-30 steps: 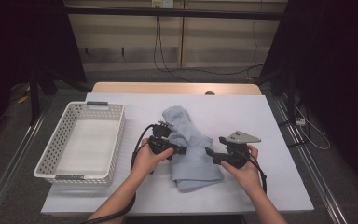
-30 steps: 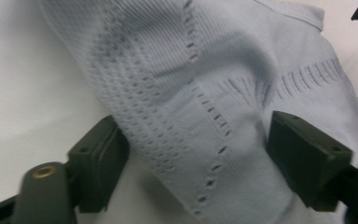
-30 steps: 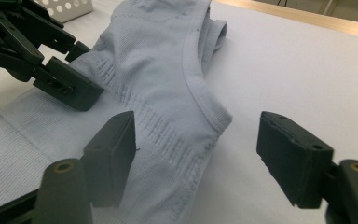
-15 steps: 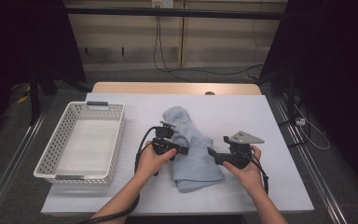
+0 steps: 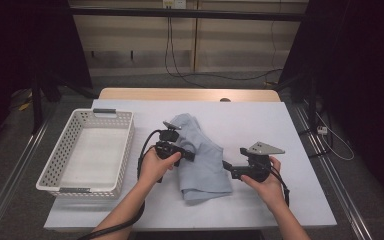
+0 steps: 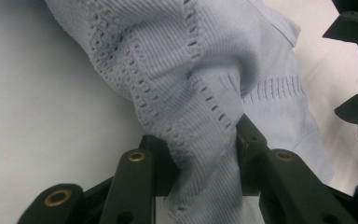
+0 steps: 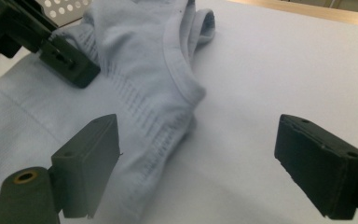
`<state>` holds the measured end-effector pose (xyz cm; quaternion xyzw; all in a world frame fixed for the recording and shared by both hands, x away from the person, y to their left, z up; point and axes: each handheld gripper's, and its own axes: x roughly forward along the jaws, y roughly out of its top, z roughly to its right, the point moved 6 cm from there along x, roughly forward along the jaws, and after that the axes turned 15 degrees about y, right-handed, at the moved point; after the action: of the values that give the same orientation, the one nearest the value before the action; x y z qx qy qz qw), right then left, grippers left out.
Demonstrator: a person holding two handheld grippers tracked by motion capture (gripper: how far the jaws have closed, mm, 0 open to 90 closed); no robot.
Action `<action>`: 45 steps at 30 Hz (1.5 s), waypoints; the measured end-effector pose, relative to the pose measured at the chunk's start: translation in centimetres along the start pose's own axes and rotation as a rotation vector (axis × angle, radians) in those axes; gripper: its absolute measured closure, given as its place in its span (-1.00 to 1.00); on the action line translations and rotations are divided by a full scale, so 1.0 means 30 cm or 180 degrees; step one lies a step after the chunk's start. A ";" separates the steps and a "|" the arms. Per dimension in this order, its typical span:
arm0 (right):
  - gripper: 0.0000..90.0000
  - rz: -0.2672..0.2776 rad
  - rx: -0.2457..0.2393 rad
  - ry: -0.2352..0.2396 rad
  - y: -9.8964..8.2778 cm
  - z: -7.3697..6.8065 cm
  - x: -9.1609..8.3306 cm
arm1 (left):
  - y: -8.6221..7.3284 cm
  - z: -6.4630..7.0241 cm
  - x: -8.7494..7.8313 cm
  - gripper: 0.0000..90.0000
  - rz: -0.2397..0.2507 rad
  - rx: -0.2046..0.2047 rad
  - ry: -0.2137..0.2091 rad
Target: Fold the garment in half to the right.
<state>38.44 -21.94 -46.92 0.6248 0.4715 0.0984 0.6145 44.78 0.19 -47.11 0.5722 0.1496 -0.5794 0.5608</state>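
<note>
Since a second ago the left gripper (image 5: 189,156) has lifted a little, drawing a fold of the garment (image 5: 202,155) up with it, and its jaws have just been closing, while the right gripper (image 5: 227,166) has kept its place and its jaws have just been opening.

Spreading across the middle of the scene, the bench (image 5: 260,125) is carrying everything under a pale cover. At its left side the white basket (image 5: 122,150) is sitting with holes in its walls. Beside the basket, in the middle of the bench, the light blue knitted garment is lying crumpled, its folded lower edge pointing toward the person.

In the left gripper view, the left gripper (image 6: 205,144) is pinching a bunched ridge of the garment (image 6: 200,70) between its black jaws, pads pressing the cloth from both sides.

In the right gripper view, the right gripper (image 7: 198,158) is standing wide open with nothing gripped, hovering at the garment's (image 7: 135,60) right edge, one jaw over the cloth and the other over bare bench (image 7: 279,70).
</note>
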 end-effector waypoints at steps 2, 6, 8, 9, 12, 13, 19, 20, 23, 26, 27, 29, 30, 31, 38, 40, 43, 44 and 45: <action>-0.71 -0.0005 0.0024 0.0029 -0.003 0.002 -0.001 | 0.001 -0.017 -0.009 0.48 -0.0010 -0.0001 0.0029; -0.71 -0.0026 0.0006 0.0033 -0.006 0.002 -0.002 | 0.004 -0.043 -0.024 0.46 -0.0037 -0.0030 0.0067; -0.72 -0.0034 -0.0001 0.0046 -0.008 0.000 -0.002 | 0.009 -0.053 -0.028 0.46 -0.0028 -0.0062 0.0086; -0.72 -0.0039 0.0006 0.0048 -0.009 -0.001 -0.002 | 0.011 -0.059 -0.030 0.46 -0.0049 -0.0050 0.0098; -0.72 -0.0070 -0.0026 0.0047 -0.015 -0.006 -0.005 | 0.025 -0.074 -0.035 0.41 -0.0049 -0.0066 0.0158; -0.72 -0.0084 -0.0030 0.0040 -0.018 -0.007 -0.006 | 0.030 -0.079 -0.036 0.36 -0.0017 -0.0087 0.0191; -0.72 -0.0105 -0.0042 0.0073 -0.030 -0.015 -0.005 | 0.026 -0.082 -0.013 0.12 0.0094 -0.0122 0.0244; -0.72 -0.0111 -0.0056 0.0074 -0.030 -0.017 -0.003 | 0.022 -0.082 -0.008 0.08 0.0113 -0.0144 0.0230; -0.72 -0.0118 -0.0098 0.0083 -0.029 -0.026 -0.002 | 0.011 -0.086 0.003 -0.04 0.0134 -0.0243 0.0157; -0.72 -0.0098 -0.0098 0.0096 -0.027 -0.030 -0.003 | 0.000 -0.082 0.012 -0.10 0.0141 -0.0258 0.0138; -0.72 -0.0095 -0.0098 0.0090 -0.027 -0.030 -0.004 | -0.004 -0.082 0.015 -0.11 0.0135 -0.0232 0.0130; -0.72 -0.0086 -0.0088 0.0091 -0.026 -0.030 -0.004 | -0.009 -0.078 0.020 -0.15 0.0147 -0.0272 0.0133; -0.72 -0.0084 -0.0087 0.0086 -0.026 -0.030 -0.005 | -0.013 -0.077 0.022 -0.17 0.0137 -0.0265 0.0124; -0.72 -0.0084 -0.0088 0.0084 -0.026 -0.029 -0.006 | -0.016 -0.077 0.026 -0.19 0.0155 -0.0270 0.0129; -0.72 -0.0075 -0.0085 0.0079 -0.028 -0.029 -0.009 | -0.021 -0.081 0.028 -0.22 0.0229 -0.0270 0.0124; -0.72 -0.0070 -0.0087 0.0082 -0.028 -0.029 -0.010 | -0.022 -0.080 0.028 -0.23 0.0259 -0.0244 0.0128; -0.72 -0.0071 -0.0088 0.0079 -0.028 -0.029 -0.011 | -0.022 -0.080 0.029 -0.23 0.0309 -0.0277 0.0111; -0.72 -0.0068 -0.0080 0.0080 -0.028 -0.030 -0.011 | -0.024 -0.082 0.029 -0.22 0.0301 -0.0252 0.0116; -0.72 -0.0066 -0.0087 0.0078 -0.028 -0.029 -0.011 | -0.024 -0.082 0.029 -0.21 0.0297 -0.0238 0.0122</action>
<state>37.26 -21.74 -47.28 0.6101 0.4841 0.1061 0.6182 45.66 2.03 -48.90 0.5683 0.1550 -0.5355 0.6052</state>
